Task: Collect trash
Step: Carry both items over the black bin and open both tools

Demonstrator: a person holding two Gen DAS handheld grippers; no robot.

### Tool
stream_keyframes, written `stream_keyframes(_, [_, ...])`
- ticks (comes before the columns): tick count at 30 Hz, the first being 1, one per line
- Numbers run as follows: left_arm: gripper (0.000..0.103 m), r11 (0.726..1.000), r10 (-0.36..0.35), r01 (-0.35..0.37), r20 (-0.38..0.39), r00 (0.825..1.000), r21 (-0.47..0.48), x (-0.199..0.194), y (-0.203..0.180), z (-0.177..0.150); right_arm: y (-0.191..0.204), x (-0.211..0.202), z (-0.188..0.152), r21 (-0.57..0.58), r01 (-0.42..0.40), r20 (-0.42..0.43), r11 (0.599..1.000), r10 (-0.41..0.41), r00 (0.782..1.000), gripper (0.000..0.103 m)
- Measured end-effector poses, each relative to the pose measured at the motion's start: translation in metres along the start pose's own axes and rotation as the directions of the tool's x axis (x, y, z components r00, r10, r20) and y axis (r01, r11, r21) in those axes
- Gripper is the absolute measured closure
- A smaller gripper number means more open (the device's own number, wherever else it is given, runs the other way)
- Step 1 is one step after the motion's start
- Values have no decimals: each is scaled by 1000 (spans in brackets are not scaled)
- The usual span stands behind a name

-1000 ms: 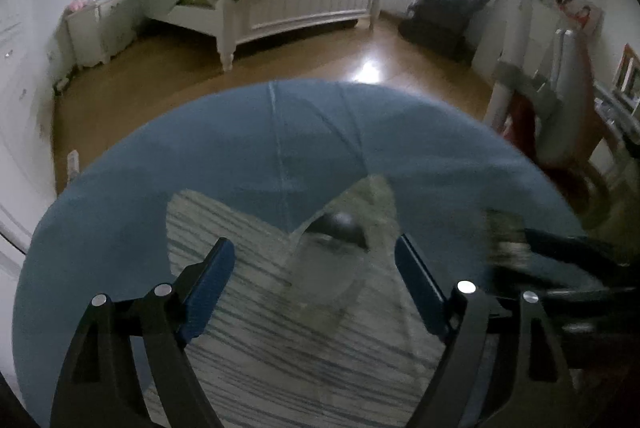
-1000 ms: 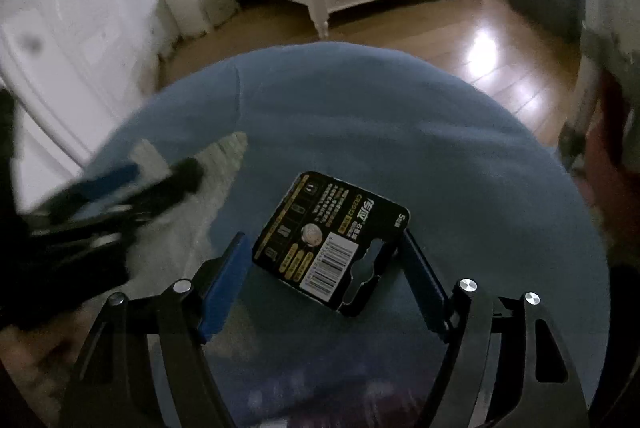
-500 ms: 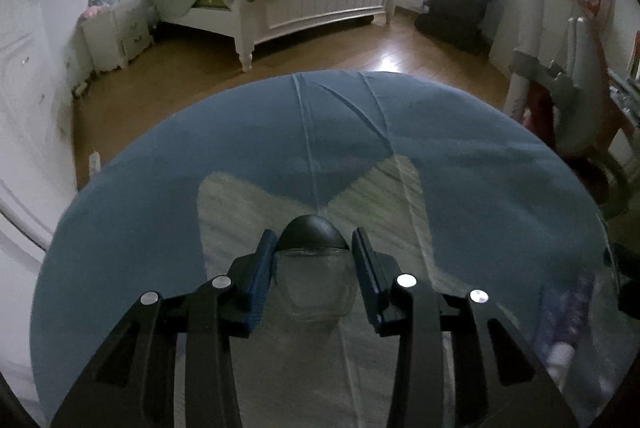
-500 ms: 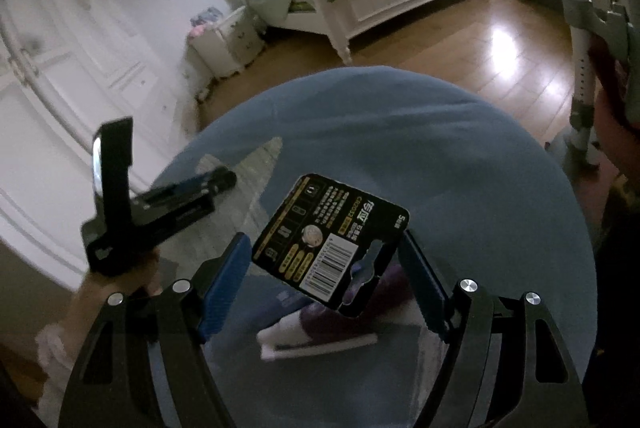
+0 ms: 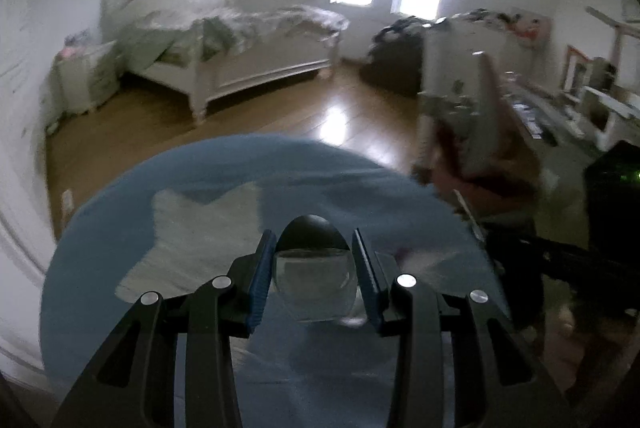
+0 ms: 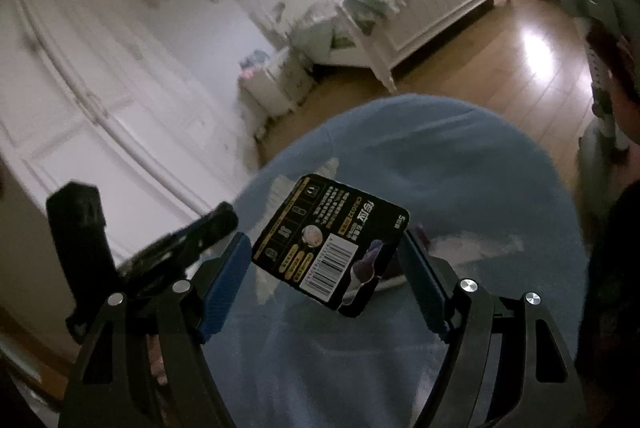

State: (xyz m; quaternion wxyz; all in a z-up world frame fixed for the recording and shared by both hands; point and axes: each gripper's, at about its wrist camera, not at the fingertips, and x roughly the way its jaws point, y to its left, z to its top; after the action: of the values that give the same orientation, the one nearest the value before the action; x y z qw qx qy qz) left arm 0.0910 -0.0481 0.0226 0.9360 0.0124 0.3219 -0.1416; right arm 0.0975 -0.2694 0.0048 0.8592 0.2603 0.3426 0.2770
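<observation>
My left gripper (image 5: 314, 268) is shut on a small clear jar with a black lid (image 5: 314, 280) and holds it above the blue round table (image 5: 120, 228). My right gripper (image 6: 326, 268) is shut on a black battery card with a barcode (image 6: 320, 236), gripped by its edges and held over the same table (image 6: 460, 168). The left gripper also shows at the left of the right wrist view (image 6: 168, 252). A purple and white item (image 6: 368, 268) lies on the table, partly hidden behind the card.
A pale striped patch (image 5: 192, 228) lies on the table. A white bed (image 5: 240, 52) and nightstand (image 5: 84, 76) stand across the wood floor. White wardrobe doors (image 6: 80, 100) are at the left. A cluttered desk (image 5: 560, 108) is at the right.
My left gripper closed on the jar and lifted it off the table. My right gripper rose and tilted up with the battery card still in it.
</observation>
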Motion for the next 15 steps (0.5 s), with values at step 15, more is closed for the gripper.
stream_keyframes(15, [64,937,-342,345,-44,938,60,50,-134,-2,-138,-173,-31,313,51,240,948,-131,962,27])
